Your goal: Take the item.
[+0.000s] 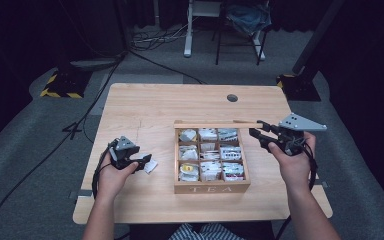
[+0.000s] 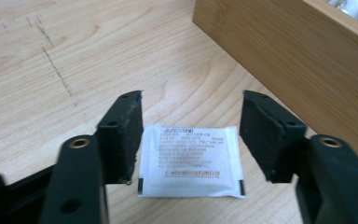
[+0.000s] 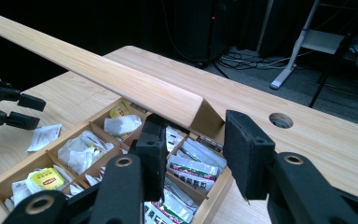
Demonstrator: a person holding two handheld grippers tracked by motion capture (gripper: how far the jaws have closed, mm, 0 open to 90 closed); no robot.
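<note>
A wooden tea box (image 1: pixel 211 188) marked TEA stands mid-table, its compartments full of tea sachets, its lid (image 1: pixel 215 124) raised at the back. A white printed sachet (image 2: pixel 189 161) lies flat on the table left of the box, and my left gripper (image 2: pixel 192 112) is open with a jaw on each side of it. In the high view that sachet (image 1: pixel 151 166) lies at the left gripper's (image 1: pixel 146 161) tips. My right gripper (image 3: pixel 196 126) is open, held just off the lid's right end (image 3: pixel 182 105). From above, the right gripper (image 1: pixel 256 132) is level with the lid's end.
The box wall (image 2: pixel 289 51) rises close to the right of the left gripper. A round cable hole (image 1: pixel 232 98) sits in the table's far side. Beyond the table are cables, black stands and a chair (image 1: pixel 242 22) on grey floor.
</note>
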